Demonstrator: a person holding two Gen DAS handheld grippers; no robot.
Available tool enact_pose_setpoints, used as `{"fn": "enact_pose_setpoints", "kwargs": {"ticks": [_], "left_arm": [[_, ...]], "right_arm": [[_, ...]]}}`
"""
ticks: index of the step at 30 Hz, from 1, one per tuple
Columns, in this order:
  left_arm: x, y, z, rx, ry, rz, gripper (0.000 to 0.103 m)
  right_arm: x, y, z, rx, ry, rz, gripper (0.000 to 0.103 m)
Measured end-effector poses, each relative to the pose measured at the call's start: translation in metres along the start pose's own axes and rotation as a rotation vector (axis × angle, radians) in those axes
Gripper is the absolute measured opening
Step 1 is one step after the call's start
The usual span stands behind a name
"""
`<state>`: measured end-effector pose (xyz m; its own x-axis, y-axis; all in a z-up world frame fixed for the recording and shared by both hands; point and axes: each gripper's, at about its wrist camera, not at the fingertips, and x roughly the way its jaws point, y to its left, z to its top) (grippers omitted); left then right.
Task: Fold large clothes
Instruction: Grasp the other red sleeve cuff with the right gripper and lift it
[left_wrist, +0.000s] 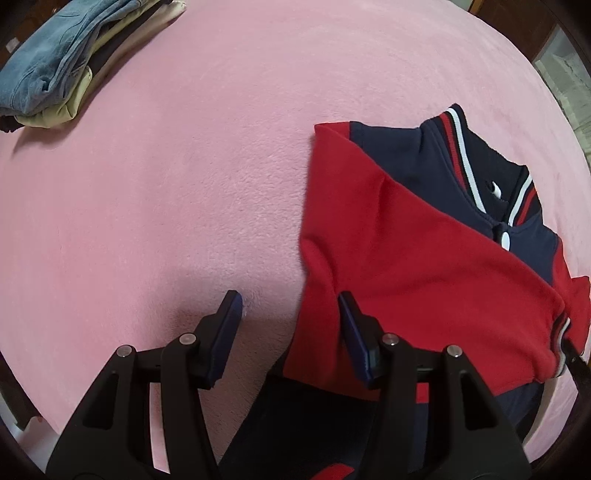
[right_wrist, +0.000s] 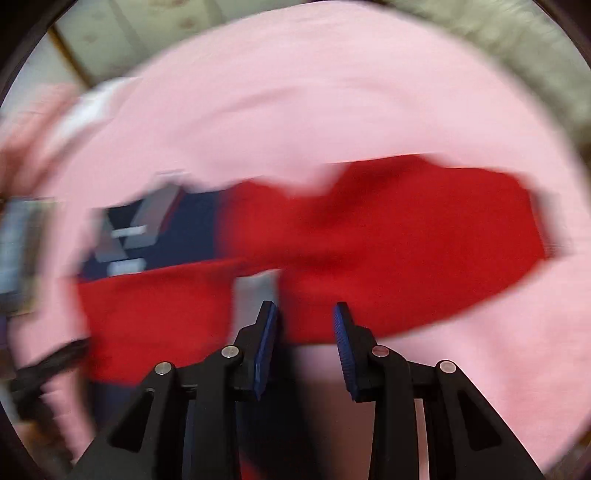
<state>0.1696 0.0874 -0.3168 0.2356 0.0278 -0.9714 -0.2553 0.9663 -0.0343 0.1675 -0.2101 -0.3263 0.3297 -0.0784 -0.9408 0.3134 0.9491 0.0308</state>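
A red and navy jacket (left_wrist: 424, 236) with a striped collar lies on the pink blanket (left_wrist: 184, 166), one red sleeve folded across its front. My left gripper (left_wrist: 291, 306) is open and empty, its fingers straddling the jacket's left edge just above the cloth. In the blurred right wrist view the jacket (right_wrist: 388, 236) shows as a red band with a navy part at the left. My right gripper (right_wrist: 306, 317) is open and empty over the jacket's near red edge.
A stack of folded clothes (left_wrist: 62, 62) with blue jeans on top sits at the far left of the blanket. A blurred grey object (right_wrist: 18, 251) shows at the left edge of the right wrist view.
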Motion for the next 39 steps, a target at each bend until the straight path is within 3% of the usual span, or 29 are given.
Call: {"fn": "enact_pose_setpoints", "kwargs": {"ticks": [1, 2, 5, 8, 11, 14, 16, 18, 21, 22, 24, 26, 28, 31, 34, 37, 39], "left_arm": [[-0.003, 0.001, 0.0, -0.004, -0.007, -0.002, 0.052], [-0.005, 0.001, 0.0, 0.008, -0.016, -0.001, 0.052], [-0.019, -0.008, -0.006, 0.06, -0.057, -0.001, 0.051], [-0.041, -0.012, -0.007, 0.103, -0.094, -0.082, 0.05], [-0.056, -0.023, -0.017, 0.19, -0.072, -0.221, 0.05], [-0.046, -0.035, -0.027, 0.273, 0.024, -0.23, 0.05], [-0.037, -0.038, -0.048, 0.313, 0.071, -0.178, 0.042], [-0.035, -0.03, -0.056, 0.363, 0.066, -0.177, 0.041], [-0.034, -0.02, -0.057, 0.398, 0.077, -0.19, 0.039], [-0.033, -0.018, -0.057, 0.408, 0.075, -0.182, 0.039], [-0.025, -0.01, -0.057, 0.422, 0.066, -0.085, 0.044], [-0.019, 0.007, -0.052, 0.336, 0.095, -0.153, 0.046], [-0.022, 0.016, -0.052, 0.287, 0.106, -0.183, 0.046], [-0.028, 0.016, -0.06, 0.305, 0.084, -0.162, 0.046], [-0.04, 0.012, -0.068, 0.281, 0.062, -0.131, 0.046], [-0.054, -0.003, -0.082, 0.301, 0.028, -0.143, 0.046], [-0.07, -0.01, -0.095, 0.315, -0.003, -0.128, 0.046]], "right_arm": [[0.003, -0.014, 0.001, 0.04, 0.017, -0.064, 0.031], [0.002, -0.029, 0.002, 0.108, 0.021, -0.034, 0.031], [-0.016, -0.044, 0.0, 0.24, -0.053, 0.091, 0.031], [-0.035, -0.022, -0.004, 0.212, -0.12, 0.259, 0.031], [-0.029, 0.02, -0.012, 0.194, -0.03, 0.432, 0.031], [-0.013, 0.059, -0.025, 0.166, 0.079, 0.495, 0.028], [-0.004, 0.086, -0.034, 0.114, 0.114, 0.469, 0.028], [0.008, 0.112, -0.048, 0.103, 0.116, 0.425, 0.027], [0.009, 0.109, -0.047, 0.201, 0.063, 0.401, 0.028], [0.011, 0.097, -0.046, 0.227, 0.031, 0.361, 0.028], [0.009, 0.07, -0.04, 0.237, 0.01, 0.291, 0.021], [0.007, 0.046, -0.044, 0.259, -0.024, 0.24, 0.013], [0.001, 0.024, -0.049, 0.27, -0.068, 0.169, 0.014], [-0.011, -0.007, -0.058, 0.275, -0.12, -0.012, 0.016], [-0.021, -0.048, -0.07, 0.414, -0.158, 0.019, 0.019], [-0.029, -0.094, -0.088, 0.612, -0.19, 0.083, 0.036], [-0.026, -0.118, -0.095, 0.73, -0.181, 0.119, 0.036]]}}
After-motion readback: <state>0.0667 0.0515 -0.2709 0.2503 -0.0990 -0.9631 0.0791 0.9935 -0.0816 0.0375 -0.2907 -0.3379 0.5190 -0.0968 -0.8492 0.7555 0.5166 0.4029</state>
